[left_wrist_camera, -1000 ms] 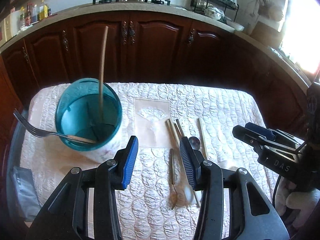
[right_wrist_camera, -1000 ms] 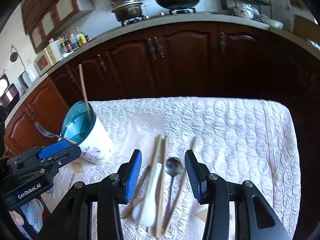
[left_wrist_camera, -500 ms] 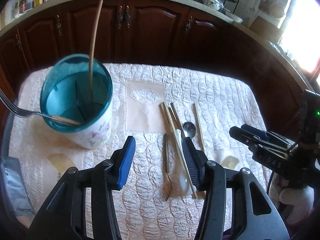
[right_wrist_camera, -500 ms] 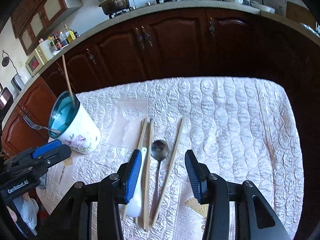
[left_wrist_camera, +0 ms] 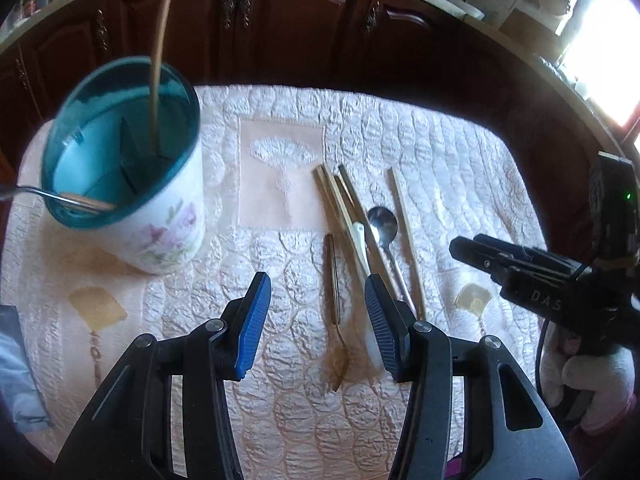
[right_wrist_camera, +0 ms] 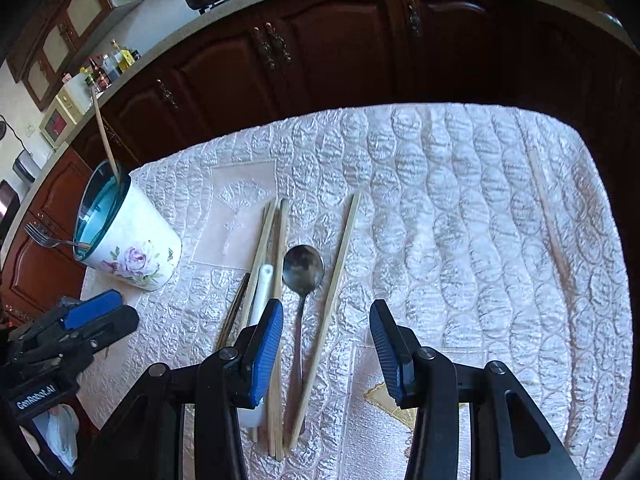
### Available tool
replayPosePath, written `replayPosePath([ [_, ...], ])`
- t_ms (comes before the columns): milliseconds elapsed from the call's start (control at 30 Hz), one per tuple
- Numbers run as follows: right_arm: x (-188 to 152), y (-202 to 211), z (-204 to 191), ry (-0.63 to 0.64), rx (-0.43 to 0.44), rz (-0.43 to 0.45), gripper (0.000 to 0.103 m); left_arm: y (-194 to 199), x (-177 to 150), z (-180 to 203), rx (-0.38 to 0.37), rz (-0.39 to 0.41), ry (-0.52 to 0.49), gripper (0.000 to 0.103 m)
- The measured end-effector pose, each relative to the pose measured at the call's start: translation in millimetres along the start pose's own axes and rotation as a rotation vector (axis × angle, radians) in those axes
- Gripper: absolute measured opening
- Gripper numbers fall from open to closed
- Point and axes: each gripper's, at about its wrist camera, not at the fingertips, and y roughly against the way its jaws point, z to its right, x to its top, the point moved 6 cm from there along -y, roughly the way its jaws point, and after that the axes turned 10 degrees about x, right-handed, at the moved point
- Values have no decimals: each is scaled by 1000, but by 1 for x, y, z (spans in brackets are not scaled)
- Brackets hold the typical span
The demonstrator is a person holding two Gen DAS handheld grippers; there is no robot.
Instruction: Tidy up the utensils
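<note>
A white floral cup with a teal inside point(left_wrist_camera: 168, 216) point(right_wrist_camera: 132, 256) stands at the table's left and holds a fork point(right_wrist_camera: 44, 238) and one wooden chopstick point(left_wrist_camera: 160, 40). Loose utensils lie mid-table: several wooden chopsticks point(right_wrist_camera: 344, 248), a metal spoon point(right_wrist_camera: 303, 268) point(left_wrist_camera: 383, 222), a white ceramic spoon point(right_wrist_camera: 262, 292) and a small bronze spoon point(left_wrist_camera: 334, 292). My left gripper point(left_wrist_camera: 318, 320) is open and empty, over the bronze spoon. My right gripper point(right_wrist_camera: 326, 348) is open and empty, over the metal spoon's handle and a chopstick.
A quilted pinkish-white cloth point(right_wrist_camera: 460, 216) covers the table. Dark wooden cabinets point(right_wrist_camera: 340, 40) run behind its far edge, with a counter and pots above. The right gripper also shows at the right in the left wrist view point(left_wrist_camera: 532, 280).
Both grippers have moved down and closer to the table. The utensils look larger and nearer. Both stay open and empty.
</note>
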Motion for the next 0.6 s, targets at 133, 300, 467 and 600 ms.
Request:
replayPosePath([
  [133, -2, -9, -2, -3, 27, -18, 43, -18, -4, 5, 4, -29, -23, 48],
  [300, -2, -20, -3, 4, 45, -40, 36, -38, -1, 14, 14, -41, -40, 47],
  [467, 3, -31, 4, -8, 51, -51, 33, -59, 4, 18, 27, -68, -50, 44],
  [600, 15, -44, 16, -34, 46, -62, 33, -71, 9, 17, 37, -86, -42, 44],
])
